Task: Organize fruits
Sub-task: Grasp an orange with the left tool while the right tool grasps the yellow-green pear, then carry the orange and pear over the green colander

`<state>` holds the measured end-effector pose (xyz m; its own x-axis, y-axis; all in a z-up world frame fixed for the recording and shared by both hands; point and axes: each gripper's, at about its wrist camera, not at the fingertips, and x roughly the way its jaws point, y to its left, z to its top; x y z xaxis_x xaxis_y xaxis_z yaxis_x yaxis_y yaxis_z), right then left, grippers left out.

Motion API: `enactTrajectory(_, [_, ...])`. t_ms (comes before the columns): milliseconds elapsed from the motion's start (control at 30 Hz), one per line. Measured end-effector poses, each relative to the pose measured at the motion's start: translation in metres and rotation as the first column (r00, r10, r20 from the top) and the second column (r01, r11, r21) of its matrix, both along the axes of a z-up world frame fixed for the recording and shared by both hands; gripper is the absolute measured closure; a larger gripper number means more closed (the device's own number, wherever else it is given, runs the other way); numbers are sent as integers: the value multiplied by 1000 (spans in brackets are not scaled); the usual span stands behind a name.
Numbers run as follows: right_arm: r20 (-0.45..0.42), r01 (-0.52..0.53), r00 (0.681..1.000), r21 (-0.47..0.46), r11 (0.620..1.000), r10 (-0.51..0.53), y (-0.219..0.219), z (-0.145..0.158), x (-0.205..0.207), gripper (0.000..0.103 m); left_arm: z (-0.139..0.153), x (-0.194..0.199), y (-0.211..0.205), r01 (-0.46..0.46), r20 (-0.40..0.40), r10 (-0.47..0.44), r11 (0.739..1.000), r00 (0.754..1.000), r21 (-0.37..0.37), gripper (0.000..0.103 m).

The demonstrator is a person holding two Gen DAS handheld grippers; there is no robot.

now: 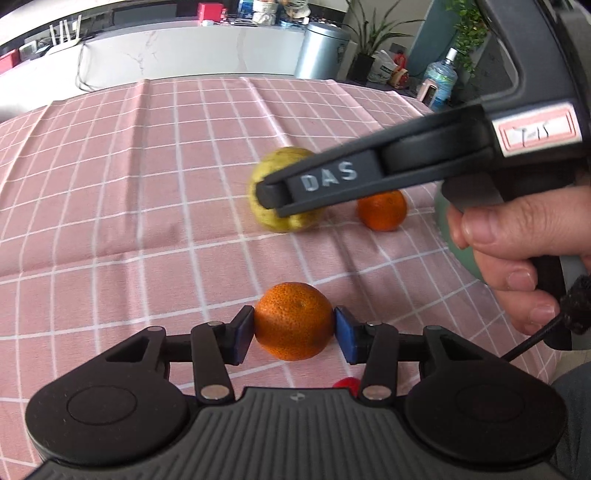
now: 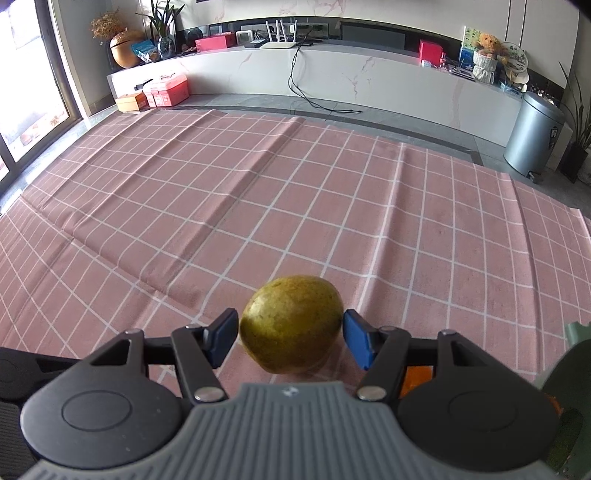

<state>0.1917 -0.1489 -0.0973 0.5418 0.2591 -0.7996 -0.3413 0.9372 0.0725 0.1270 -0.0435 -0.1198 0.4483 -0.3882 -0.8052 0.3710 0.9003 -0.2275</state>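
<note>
Orange mandarin (image 1: pixel 293 320) sitting clamped between the left gripper's (image 1: pixel 294 330) blue pads.
Right gripper (image 2: pixel 290 338) is straddling a yellow-green pear (image 2: pixel 291 324) on the pink checked cloth (image 2: pixel 295 206), pads just beside it; grip unclear.

Home living room: marble media console (image 2: pixel 332 81), houseplants (image 2: pixel 162 22).

Your left gripper (image 1: pixel 294 328) reaches forward, blue pads (image 1: pixel 243 334) pressed on its catch. Your right gripper (image 2: pixel 290 338) brackets its own, narrow gaps showing, your right hand (image 1: pixel 517 251) wrapped around the handle.
</note>
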Motion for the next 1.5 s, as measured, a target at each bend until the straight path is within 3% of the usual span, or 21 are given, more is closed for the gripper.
enactTrajectory(300, [5, 21, 1000, -46, 999, -21, 6, -8, 12, 40, 0, 8, 28, -67, -2, 67, 998, 998, 14, 50])
enactTrajectory(833, [-40, 58, 997, -28, 998, -59, 1, -15, 10, 43, 2, 8, 31, -69, -4, 69, 998, 998, -11, 50])
enactTrajectory(1133, [-11, 64, 998, 16, 998, -64, -13, 18, -21, 43, 18, -3, 22, -49, 24, 49, 999, 998, -3, 50])
enactTrajectory(1500, [56, 101, 993, 62, 993, -104, -55, 77, -96, 43, 56, -36, -18, 31, 92, -30, 999, 995, -11, 50])
